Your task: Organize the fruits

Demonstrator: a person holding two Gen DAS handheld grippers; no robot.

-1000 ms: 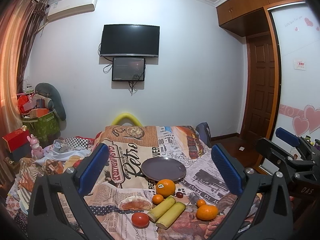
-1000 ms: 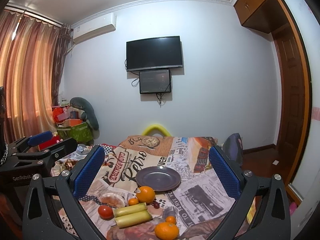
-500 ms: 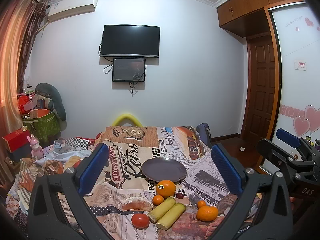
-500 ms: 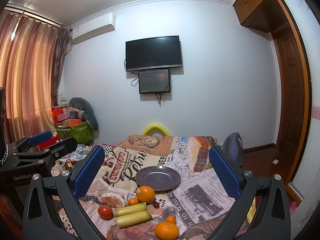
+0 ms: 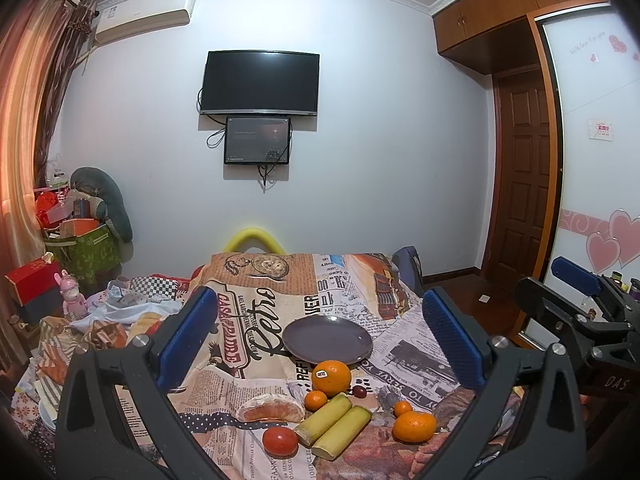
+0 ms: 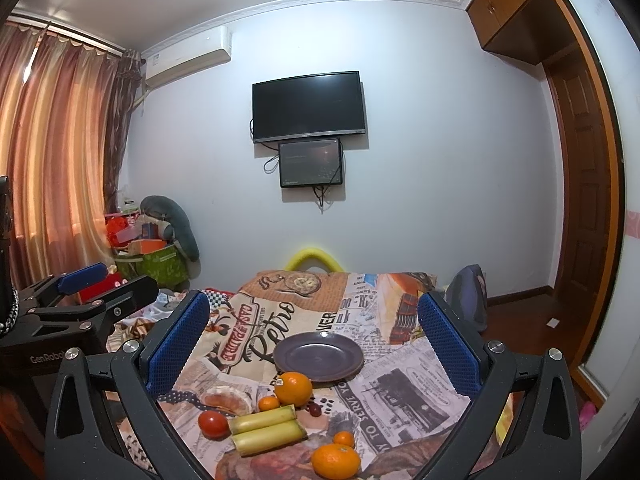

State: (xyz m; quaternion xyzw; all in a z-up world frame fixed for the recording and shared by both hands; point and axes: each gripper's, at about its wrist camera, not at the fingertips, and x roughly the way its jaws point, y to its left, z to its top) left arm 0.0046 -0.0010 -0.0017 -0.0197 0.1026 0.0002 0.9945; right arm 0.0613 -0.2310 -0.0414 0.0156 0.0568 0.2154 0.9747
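Nothing has moved: both grippers, left (image 5: 316, 336) and right (image 6: 312, 340), hover wide open and empty, fruit (image 5: 331, 377) just ahead, below.

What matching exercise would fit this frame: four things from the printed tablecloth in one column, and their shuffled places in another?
Things
1. round grey plate
2. red tomato
3. large stickered orange
4. dark purple grape

Places
A. just right of the stickered orange
B. nearest the camera, left of the two pale green stalk pieces
C. farthest back, bare
D. at the plate's front rim

Pairs: 1-C, 2-B, 3-D, 4-A
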